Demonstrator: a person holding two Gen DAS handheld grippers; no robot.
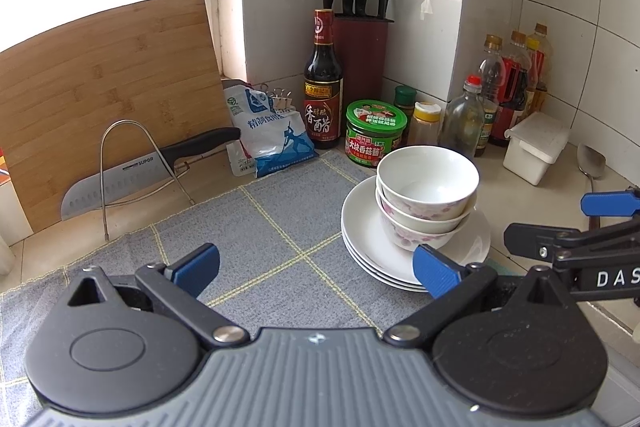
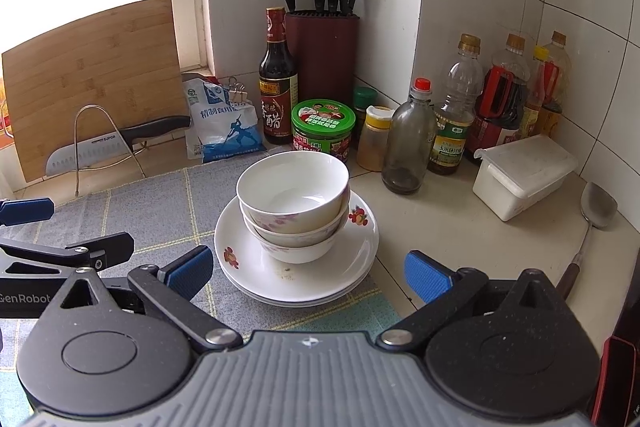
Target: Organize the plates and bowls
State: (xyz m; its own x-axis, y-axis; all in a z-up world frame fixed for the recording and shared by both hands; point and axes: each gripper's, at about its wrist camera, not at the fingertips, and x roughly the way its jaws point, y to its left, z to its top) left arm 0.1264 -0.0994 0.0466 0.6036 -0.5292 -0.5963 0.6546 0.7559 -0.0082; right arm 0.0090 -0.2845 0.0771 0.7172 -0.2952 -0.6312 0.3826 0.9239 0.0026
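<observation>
Bowls (image 2: 294, 205): being left nested on plates (image 2: 296, 267).
Hand-held grippers, left (image 1: 316, 267), right (image 2: 308, 273): being held wide, empty.
Advice: top bowl being gripped by rim, lifted straight.

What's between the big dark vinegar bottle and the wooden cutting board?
A white-and-blue salt bag closed with binder clips sits between the dark vinegar bottle and the bamboo cutting board, shown in both wrist views.

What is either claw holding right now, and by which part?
Nothing. Left claw and right claw are both open and empty, short of the stacked bowls on the plates.
</observation>
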